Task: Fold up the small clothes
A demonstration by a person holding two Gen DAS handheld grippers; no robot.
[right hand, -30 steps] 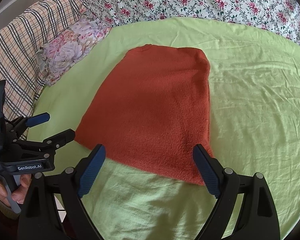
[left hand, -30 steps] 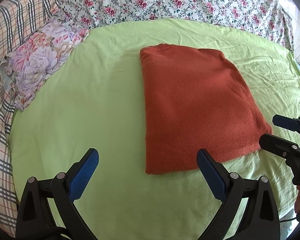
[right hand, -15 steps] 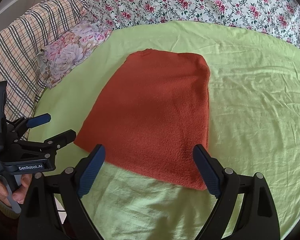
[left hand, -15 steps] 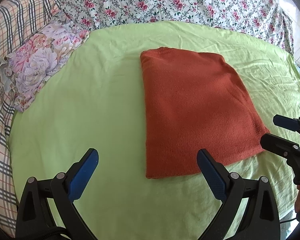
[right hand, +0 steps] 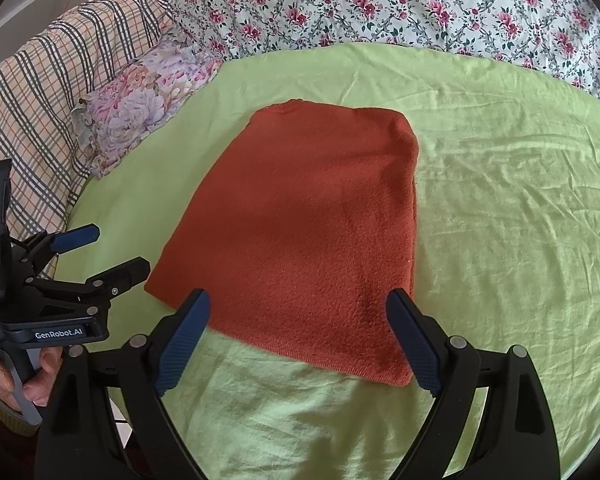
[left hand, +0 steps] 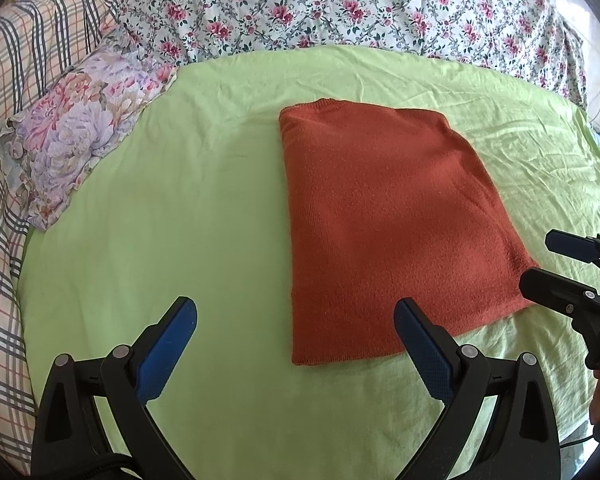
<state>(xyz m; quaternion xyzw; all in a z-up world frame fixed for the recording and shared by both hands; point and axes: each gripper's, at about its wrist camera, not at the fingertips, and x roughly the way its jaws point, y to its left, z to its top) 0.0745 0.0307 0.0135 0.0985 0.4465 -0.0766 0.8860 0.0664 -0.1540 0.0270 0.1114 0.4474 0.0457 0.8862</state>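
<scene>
From the left wrist view, the left hand-held gripper [left hand: 296, 344] hangs over the light green bedsheet [left hand: 180, 220] with its two blue-padded fingers spread wide and nothing between them. The folded rust-orange knit garment [left hand: 384, 232] lies flat on the sheet ahead of it and toward its right finger, the garment's near edge passing just behind that finger's tip; whether they touch cannot be told. Ahead and to the left lies a purple floral pillow [left hand: 76, 140], with a plaid blanket [left hand: 4, 92] further left and a rose-patterned cover [left hand: 340, 4] along the far side of the bed. At the right border the right hand-held gripper [left hand: 552, 264] points in toward the garment's near right corner, its fingers parted and empty. From the right wrist view, the right hand-held gripper [right hand: 300, 340] is likewise spread, holding nothing, and the knit garment [right hand: 308, 232] lies directly ahead, its near hem running between and behind the two fingertips on the green bedsheet [right hand: 520, 200]. To the left, the left hand-held gripper [right hand: 116, 252] is open beside the garment's near left corner, gripped by a hand [right hand: 28, 380] at the lower left edge. The floral pillow [right hand: 140, 100], the plaid blanket [right hand: 40, 92] and the rose-patterned cover [right hand: 420, 4] sit beyond.
</scene>
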